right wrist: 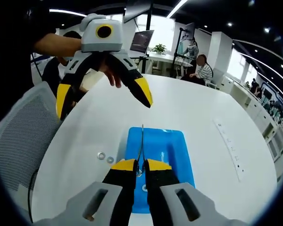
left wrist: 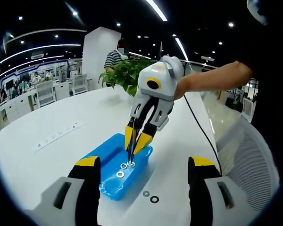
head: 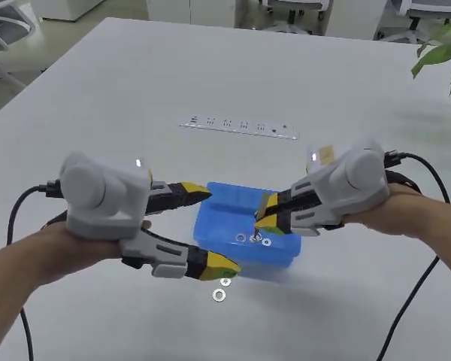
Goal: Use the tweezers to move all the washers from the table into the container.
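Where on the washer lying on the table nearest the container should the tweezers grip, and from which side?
Grip its ring band: one tip of the tweezers through the hole, one outside the rim, coming from above. The washer lies flat on the table, so a side approach may slip.

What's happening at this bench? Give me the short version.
A person is moving washers with tweezers, working with a handheld gripper in each hand. The right gripper has its jaws shut on the tweezers, whose tips point down into the blue container, where a few washers already lie. The left gripper hovers beside the container with its jaws open and empty. Two loose washers lie on the table next to the container, not yet moved.
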Available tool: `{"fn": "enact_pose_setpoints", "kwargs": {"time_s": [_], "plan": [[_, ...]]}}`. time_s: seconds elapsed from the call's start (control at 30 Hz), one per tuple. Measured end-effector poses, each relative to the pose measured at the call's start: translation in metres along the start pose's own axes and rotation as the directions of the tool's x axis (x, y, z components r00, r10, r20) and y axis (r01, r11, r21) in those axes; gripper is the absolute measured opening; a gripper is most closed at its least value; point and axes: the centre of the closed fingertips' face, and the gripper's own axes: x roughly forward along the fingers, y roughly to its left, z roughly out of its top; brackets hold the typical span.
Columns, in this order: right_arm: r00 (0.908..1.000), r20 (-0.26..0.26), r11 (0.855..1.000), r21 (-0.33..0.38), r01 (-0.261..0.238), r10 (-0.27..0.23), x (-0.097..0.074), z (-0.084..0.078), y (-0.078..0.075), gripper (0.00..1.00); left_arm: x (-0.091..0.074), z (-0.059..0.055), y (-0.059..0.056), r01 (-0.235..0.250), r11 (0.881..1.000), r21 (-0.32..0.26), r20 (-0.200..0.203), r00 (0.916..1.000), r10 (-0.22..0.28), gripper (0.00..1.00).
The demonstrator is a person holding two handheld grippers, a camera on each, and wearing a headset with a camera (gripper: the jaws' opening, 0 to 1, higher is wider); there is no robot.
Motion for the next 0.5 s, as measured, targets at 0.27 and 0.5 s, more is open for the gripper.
{"fn": "enact_pose_setpoints", "kwargs": {"time_s": [0.27,0.5], "plan": [[0.9999,-0.007,1.000,0.009,-0.008,0.008,0.007,-0.010,-0.001,0.08,0.008,0.002,0.006,0.029,0.999,0.022,-0.016,0.9995,-0.028,0.68],[0.9999,-0.006,1.000,0.011,-0.012,0.012,0.012,-0.015,-0.003,0.08,0.018,0.006,0.013,0.053,0.996,0.068,-0.029,0.9983,-0.051,0.50]]}}
